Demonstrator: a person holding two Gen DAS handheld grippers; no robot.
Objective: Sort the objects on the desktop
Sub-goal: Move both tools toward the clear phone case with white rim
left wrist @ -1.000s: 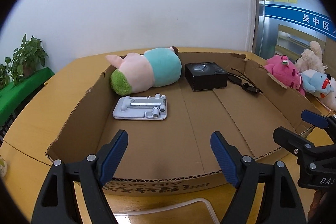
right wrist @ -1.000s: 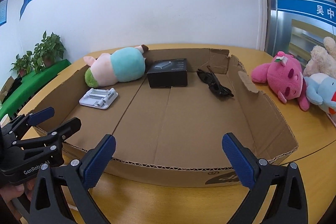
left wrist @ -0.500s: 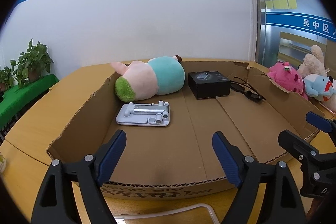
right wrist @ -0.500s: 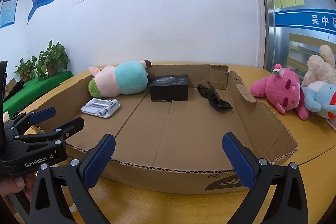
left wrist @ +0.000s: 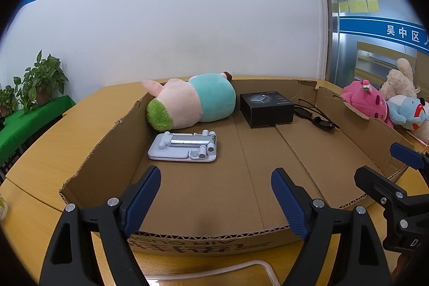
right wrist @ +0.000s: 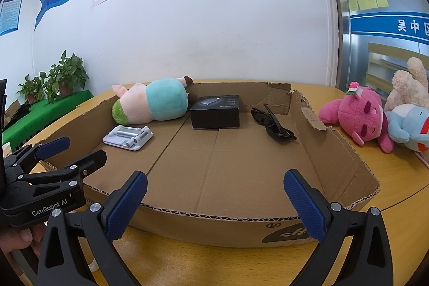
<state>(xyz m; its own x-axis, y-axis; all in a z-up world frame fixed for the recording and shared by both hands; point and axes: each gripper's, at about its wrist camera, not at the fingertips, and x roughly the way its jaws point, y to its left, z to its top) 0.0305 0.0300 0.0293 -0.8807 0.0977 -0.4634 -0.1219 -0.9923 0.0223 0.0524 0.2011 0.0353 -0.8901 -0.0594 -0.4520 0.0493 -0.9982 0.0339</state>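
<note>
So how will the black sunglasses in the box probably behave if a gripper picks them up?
The sunglasses look thin and light. Their temples stand unfolded, so they may swing or fold when lifted. The dark lenses look smooth, probably slippery, and scratchable.

Left gripper and right gripper share 1 build: black angular frames, silver screws, 2 blue ribbed pads each. White "GenRobot.AI" lettering marks the left; bare fingertips show below.
</note>
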